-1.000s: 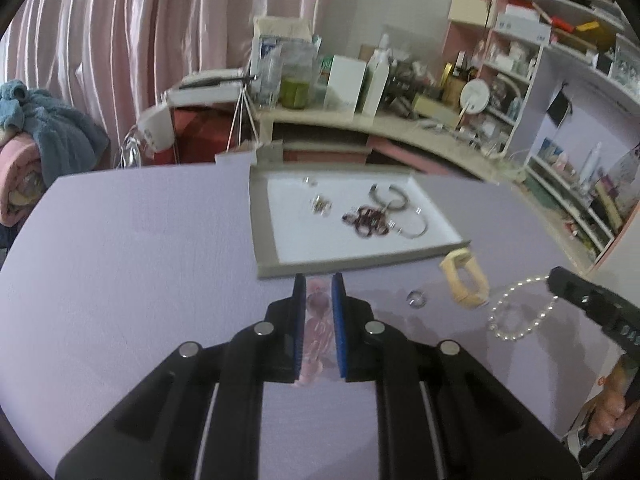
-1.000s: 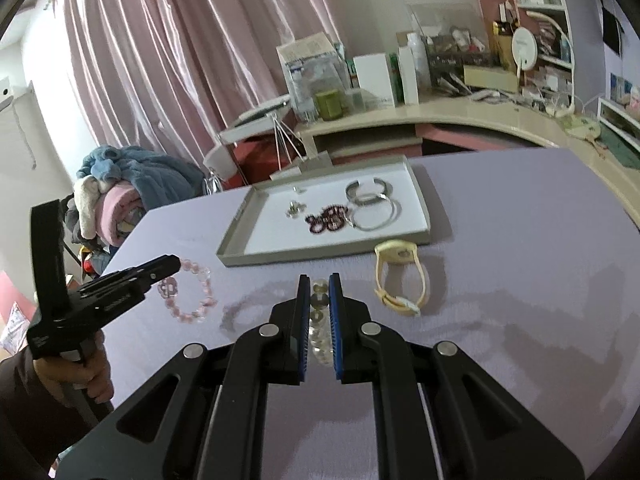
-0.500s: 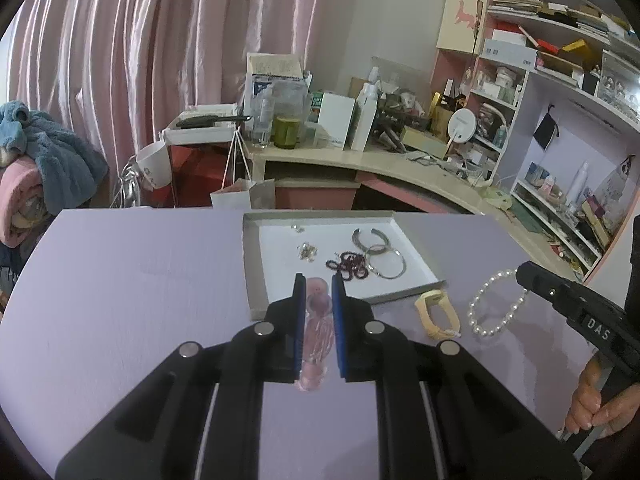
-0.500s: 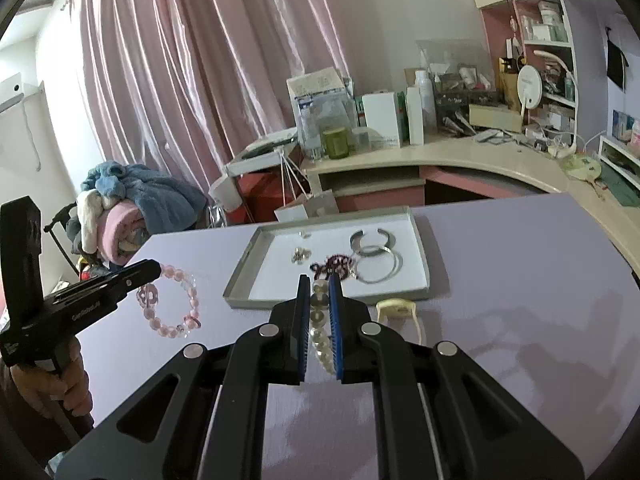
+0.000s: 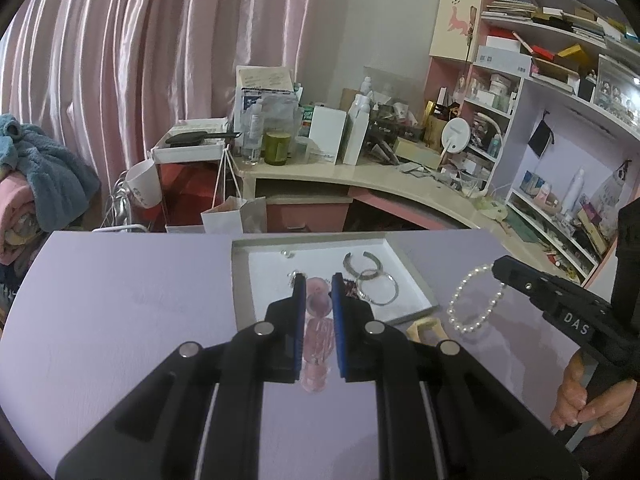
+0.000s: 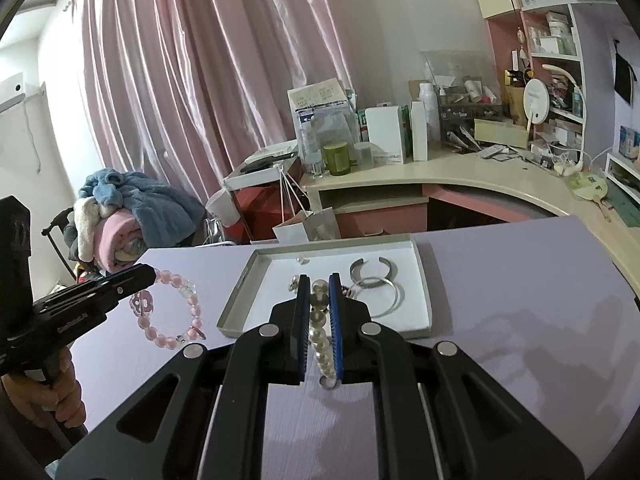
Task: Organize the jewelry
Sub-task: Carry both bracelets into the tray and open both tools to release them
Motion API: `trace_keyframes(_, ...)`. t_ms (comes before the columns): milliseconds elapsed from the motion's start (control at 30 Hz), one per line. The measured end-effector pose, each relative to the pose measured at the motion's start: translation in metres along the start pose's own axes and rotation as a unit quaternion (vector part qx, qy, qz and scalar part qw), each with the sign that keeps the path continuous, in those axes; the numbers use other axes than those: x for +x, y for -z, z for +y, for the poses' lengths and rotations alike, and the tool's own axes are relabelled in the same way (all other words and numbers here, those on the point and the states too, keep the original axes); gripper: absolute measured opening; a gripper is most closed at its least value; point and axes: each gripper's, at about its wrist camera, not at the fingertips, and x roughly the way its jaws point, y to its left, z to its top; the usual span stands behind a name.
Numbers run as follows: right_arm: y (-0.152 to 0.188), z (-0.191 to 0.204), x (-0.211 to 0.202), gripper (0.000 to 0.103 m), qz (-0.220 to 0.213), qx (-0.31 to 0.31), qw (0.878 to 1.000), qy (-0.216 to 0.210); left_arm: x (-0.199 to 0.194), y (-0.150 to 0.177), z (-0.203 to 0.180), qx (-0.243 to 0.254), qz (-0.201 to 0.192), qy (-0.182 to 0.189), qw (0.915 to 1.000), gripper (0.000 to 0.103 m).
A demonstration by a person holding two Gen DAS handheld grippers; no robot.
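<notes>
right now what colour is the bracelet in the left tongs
Pink bracelet, clearest in the right wrist view.

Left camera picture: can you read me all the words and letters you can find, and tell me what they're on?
"DAS" – white letters on the side of the right tongs, which grip the pearl bracelet.
Boxes and bottles on the desk: printing too small and blurred to read.
Books and boxes on the shelves: too blurred to read.
In the right camera, the lettering on the left tongs, which grip the pink bracelet, is too blurred to read.
</notes>
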Motion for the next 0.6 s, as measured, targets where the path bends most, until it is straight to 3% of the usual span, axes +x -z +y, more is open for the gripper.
trace_keyframes(333, -0.042, -0.004, 0.045, 0.01, -0.004, -0.017, 1.0, -0.001, 0.033, -0.038, -0.001, 0.001, -0.012, 0.0, 0.9999, 0.013)
trace_keyframes(600, -0.039, -0.002, 0.113, 0.01, 0.045, -0.028, 0.999, -0.007, 0.075, -0.053, 0.007, 0.001, 0.008, -0.009, 0.9999, 0.013)
